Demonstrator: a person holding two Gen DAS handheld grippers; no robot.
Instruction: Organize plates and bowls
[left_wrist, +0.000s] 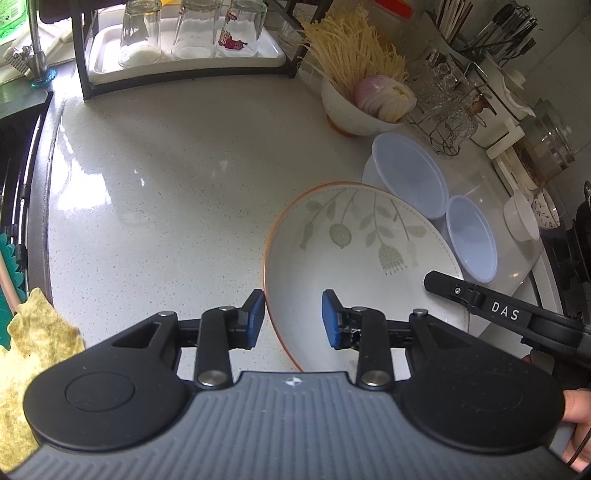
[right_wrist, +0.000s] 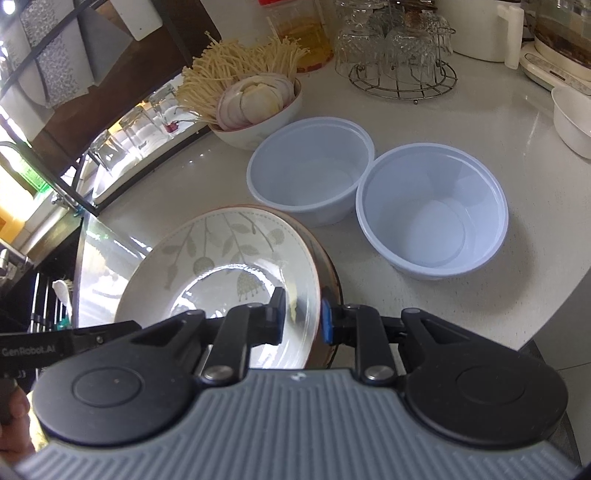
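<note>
Two plastic bowls (right_wrist: 373, 184) touch just beyond the tilted plate (right_wrist: 229, 258).

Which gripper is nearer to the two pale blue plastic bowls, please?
The right gripper: it grips the patterned plate's rim on the side facing the bowls. The left gripper straddles the plate's far edge.

The tabletop (left_wrist: 166, 192) is a pale speckled stone, polished enough to mirror the window light, and the leaf-patterned plate (right_wrist: 221, 258) on it is glazed ceramic, glossy, with a thin brownish rim. The two pale blue bowls (right_wrist: 432, 210) look like thin, smooth plastic with a soft sheen (slightly translucent). Behind them the upturned glasses (right_wrist: 388, 44) are clear cut glass on a bright metal wire rack (right_wrist: 406, 85).
</note>
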